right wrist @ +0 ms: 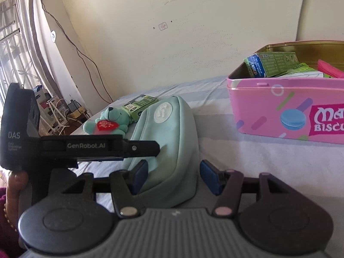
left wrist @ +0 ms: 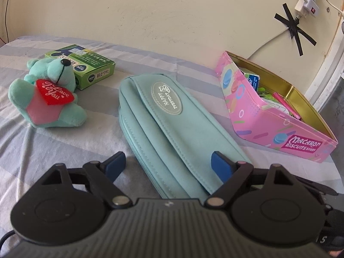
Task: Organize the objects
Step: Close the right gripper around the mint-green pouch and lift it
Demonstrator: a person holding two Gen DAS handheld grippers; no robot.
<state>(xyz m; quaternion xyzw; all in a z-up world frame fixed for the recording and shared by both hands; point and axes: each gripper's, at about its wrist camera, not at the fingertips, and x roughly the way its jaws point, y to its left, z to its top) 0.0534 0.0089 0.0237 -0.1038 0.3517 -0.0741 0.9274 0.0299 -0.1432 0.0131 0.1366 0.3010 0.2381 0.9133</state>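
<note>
Teal pouch [left wrist: 172,129] lies on the bed beside the pink tin [left wrist: 279,129]; both your tongs, left [left wrist: 169,167] and right [right wrist: 174,176], gape around its near end. Pinch next, then lift it tinward.

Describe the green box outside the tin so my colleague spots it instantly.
On the striped bed sheet, look to the far end from the pink biscuit tin. Behind the teal teddy bear lies the green box, flat, cardboard, the only hard-edged thing there.
</note>
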